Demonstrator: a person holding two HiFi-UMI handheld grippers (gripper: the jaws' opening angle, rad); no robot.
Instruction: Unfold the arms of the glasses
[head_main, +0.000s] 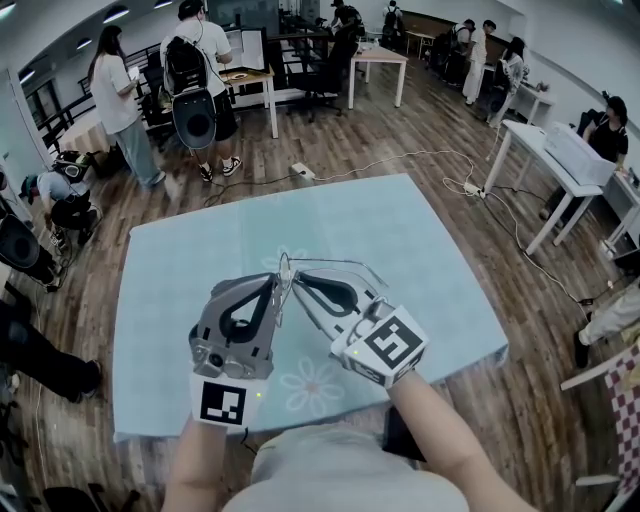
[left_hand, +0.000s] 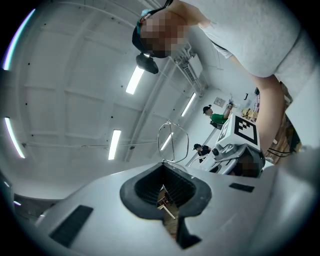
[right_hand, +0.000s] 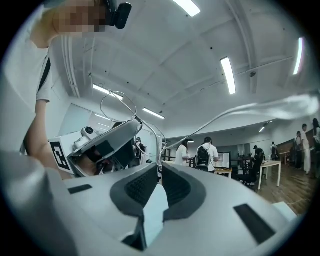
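Note:
Thin wire-framed glasses (head_main: 330, 264) hang in the air over the light blue table (head_main: 400, 230), held between both grippers. My left gripper (head_main: 277, 287) is shut on the frame; in the left gripper view one round lens rim (left_hand: 172, 142) stands up from its closed pads (left_hand: 150, 187). My right gripper (head_main: 299, 281) meets it tip to tip from the right and is shut on the glasses' thin wire (right_hand: 159, 145). One arm of the glasses (right_hand: 240, 112) sweeps out to the right in the right gripper view. The left gripper (right_hand: 100, 147) shows just beyond.
The table's near edge is close to the person's body. Wooden floor surrounds it, with a power strip and cables (head_main: 302, 171) behind. Several people (head_main: 200, 80) stand by desks at the back left. A white desk (head_main: 550, 160) stands at the right.

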